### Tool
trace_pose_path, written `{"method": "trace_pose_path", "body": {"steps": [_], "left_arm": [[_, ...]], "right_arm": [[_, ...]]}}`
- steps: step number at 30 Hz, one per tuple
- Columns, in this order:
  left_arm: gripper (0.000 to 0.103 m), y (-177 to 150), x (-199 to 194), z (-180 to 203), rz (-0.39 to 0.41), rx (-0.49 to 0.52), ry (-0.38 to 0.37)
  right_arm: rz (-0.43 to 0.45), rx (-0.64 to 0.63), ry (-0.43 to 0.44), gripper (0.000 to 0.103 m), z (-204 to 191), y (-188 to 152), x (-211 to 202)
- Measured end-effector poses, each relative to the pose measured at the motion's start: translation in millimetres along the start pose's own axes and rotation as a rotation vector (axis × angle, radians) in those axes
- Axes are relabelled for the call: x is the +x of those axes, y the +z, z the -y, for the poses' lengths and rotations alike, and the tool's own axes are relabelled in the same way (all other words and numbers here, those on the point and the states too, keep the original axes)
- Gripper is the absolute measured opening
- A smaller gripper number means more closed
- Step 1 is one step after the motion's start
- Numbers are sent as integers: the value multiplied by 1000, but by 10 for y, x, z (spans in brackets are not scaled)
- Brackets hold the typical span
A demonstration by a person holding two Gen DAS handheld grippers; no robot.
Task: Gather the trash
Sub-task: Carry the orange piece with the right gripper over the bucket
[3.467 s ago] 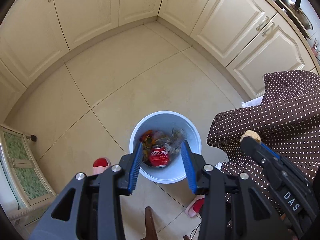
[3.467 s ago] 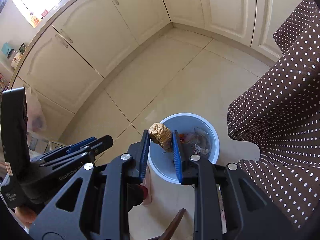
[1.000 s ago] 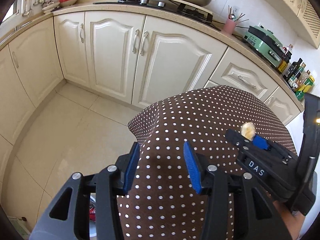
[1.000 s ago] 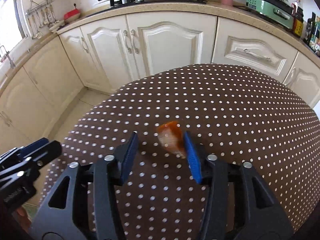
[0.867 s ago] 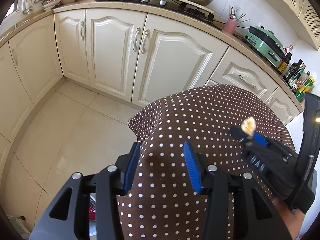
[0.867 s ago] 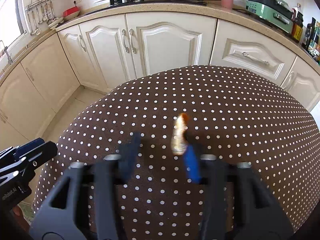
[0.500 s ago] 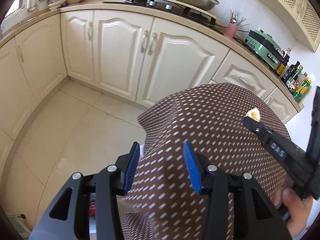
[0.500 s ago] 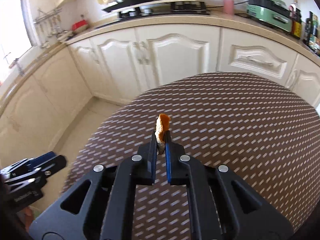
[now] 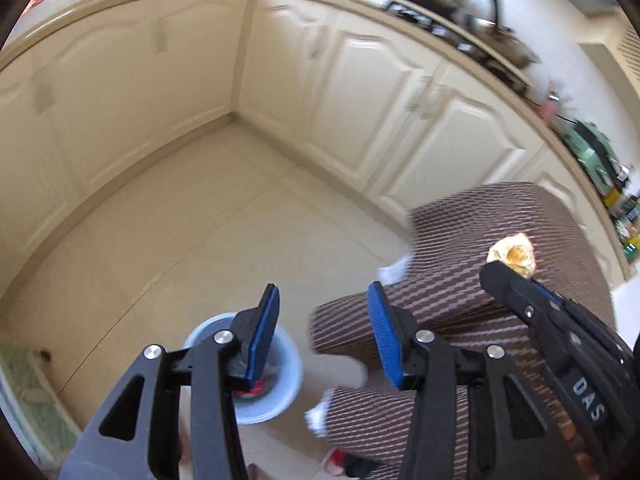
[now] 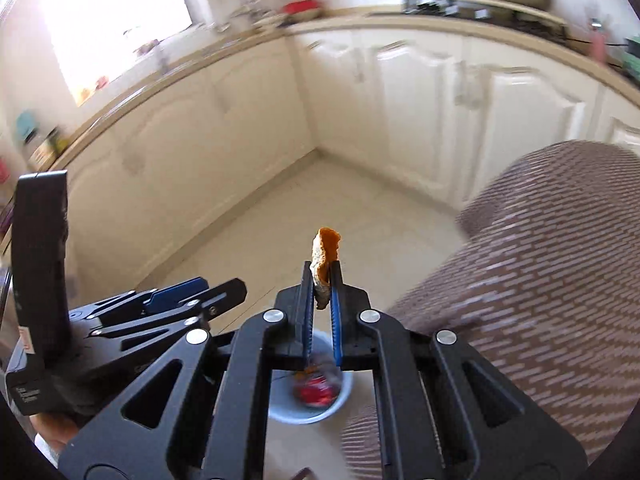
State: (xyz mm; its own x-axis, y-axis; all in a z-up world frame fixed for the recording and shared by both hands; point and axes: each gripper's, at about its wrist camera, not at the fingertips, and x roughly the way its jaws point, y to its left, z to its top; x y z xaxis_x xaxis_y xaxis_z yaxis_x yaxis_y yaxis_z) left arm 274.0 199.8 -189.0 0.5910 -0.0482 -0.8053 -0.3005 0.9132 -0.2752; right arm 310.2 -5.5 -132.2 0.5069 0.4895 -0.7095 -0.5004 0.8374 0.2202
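Note:
My right gripper [image 10: 322, 276] is shut on a thin orange peel scrap [image 10: 325, 254] that sticks up past its tips. It hangs over the floor, above a light blue trash bin [image 10: 345, 398] with a red can [image 10: 316, 394] inside. In the left wrist view the right gripper [image 9: 505, 274] shows at the right with the peel scrap [image 9: 513, 255] at its tip. My left gripper [image 9: 323, 292] is open and empty, and the bin [image 9: 285, 376] sits partly hidden behind its left finger. In the right wrist view the left gripper [image 10: 230, 290] appears at the lower left.
A table under a brown dotted cloth [image 9: 488, 232] stands on the right, its cloth [image 10: 552, 280] close to my right gripper. Cream cabinets [image 9: 360, 92] line the far walls. The tiled floor [image 9: 224, 220] lies between. A red slipper [image 9: 340, 458] lies by the table's foot.
The right gripper shut on the peel scrap lying on the table and lifted it. Both grippers then swung left off the table, so floor and bin are in view.

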Motion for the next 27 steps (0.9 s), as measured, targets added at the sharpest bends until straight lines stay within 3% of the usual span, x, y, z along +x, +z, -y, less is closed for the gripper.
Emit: {"method": "trace_pose_path", "body": {"steps": [6,13,19,27], "left_arm": [[48,-350,509,-1038,-90,-157,108],[48,-930,1469,-1735,-187,-270,207],[48,-1424,2198,-2090,-294,-370,271],[47,-1886,2644,-2384,-395,-470,301]], "right_arm": [[-145,-51,79,8,-585,-528,942],[-333,-2,86,8,-544,-1248,2142],[-442,27,56,8,-343,-1686,2916],[-563,13,30,8,-267,-2132,3517]]}}
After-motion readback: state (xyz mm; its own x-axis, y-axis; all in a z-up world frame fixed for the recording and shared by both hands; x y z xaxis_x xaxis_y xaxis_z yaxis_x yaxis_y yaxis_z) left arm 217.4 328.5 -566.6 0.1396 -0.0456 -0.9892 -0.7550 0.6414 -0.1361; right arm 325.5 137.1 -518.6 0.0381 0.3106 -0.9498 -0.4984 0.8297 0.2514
